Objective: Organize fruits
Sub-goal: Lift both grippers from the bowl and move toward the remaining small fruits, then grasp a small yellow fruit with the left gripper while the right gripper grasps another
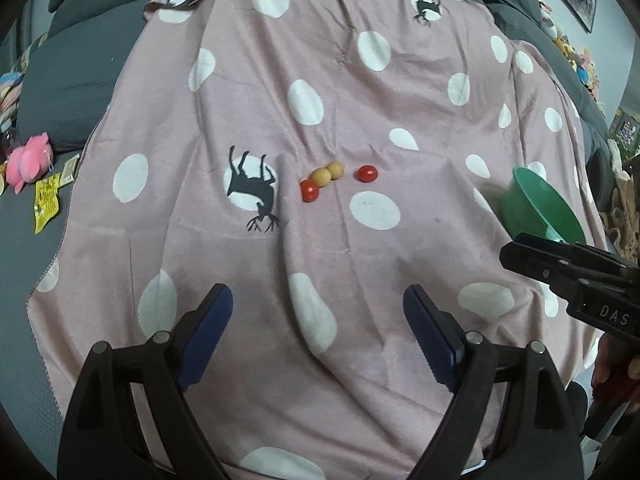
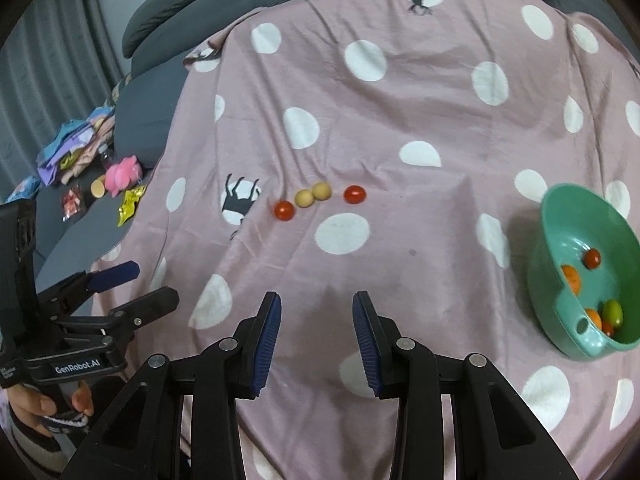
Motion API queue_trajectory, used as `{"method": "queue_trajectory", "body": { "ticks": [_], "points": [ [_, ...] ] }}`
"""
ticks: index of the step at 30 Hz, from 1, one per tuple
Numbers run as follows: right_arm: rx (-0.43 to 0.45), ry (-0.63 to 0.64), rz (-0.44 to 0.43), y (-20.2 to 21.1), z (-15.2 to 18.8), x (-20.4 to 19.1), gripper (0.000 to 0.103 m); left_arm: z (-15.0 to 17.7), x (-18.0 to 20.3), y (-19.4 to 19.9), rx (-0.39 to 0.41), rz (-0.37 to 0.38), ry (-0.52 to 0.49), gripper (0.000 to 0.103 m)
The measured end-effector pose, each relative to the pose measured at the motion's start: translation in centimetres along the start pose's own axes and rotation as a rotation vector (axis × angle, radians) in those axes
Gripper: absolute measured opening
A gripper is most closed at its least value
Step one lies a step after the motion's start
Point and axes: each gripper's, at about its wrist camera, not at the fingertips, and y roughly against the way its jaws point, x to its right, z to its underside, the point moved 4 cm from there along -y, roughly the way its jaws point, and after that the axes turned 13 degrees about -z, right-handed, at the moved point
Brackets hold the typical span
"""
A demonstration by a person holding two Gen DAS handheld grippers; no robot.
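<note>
Blue-padded fingers fill the bottom of both views. Left gripper [image 1: 318, 300] first: its fingers stand wide apart, nothing between them, only pink spotted blanket [image 1: 360, 100] under the gap. Right gripper [image 2: 316, 308]: fingers set narrow, and empty too, bare cloth showing between the pads.

Now the fruit. Straight up at twelve o'clock from the left gripper, well apart from its tips, lies a short row on the blanket: a red tomato [image 1: 309, 190] touching a tan round fruit [image 1: 321, 176], which touches a second tan fruit [image 1: 335, 169]. Just off to three o'clock of that cluster, a second red tomato [image 1: 367, 173] sits alone, near but not touching. The black deer print [image 1: 252, 190] lies at nine o'clock of the row.

From the right wrist camera the same row sits at about twelve o'clock of the fingers, again well clear of them.

Over at three o'clock in the right view, the green bowl [image 2: 560, 216] rests tilted on the blanket, its mouth facing the camera. Inside it: a small red tomato [image 2: 592, 258], an orange fruit [image 2: 571, 278], another orange one [image 2: 594, 318] and a green fruit [image 2: 613, 312] low in the bowl.

Far left, at nine o'clock, a pink plush toy [image 2: 122, 174] and yellow packet [image 2: 130, 200] lie off the blanket.
</note>
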Motion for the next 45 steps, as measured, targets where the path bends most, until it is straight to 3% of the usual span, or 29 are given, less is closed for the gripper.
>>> {"method": "queue_trajectory", "body": {
  "ticks": [9,17,41,45],
  "points": [
    [-0.047,0.02,-0.006,-2.9,-0.8,-1.2,0.043,0.1,-1.7,-1.5,-0.018,0.009,0.035,0.088],
    [-0.043,0.009,-0.01,-4.5,-2.0,-0.9,0.043,-2.0,-1.9,-2.5,0.008,0.018,0.015,0.088],
    [-0.052,-0.037,-0.019,-7.9,-4.2,3.9,0.043,-5.4,1.6,-6.6,-0.001,0.032,-0.084,0.088],
    [-0.056,-0.039,-0.032,-8.6,-4.6,4.6,0.043,-6.2,2.1,-7.4,-0.008,0.068,-0.089,0.087]
  ]
}}
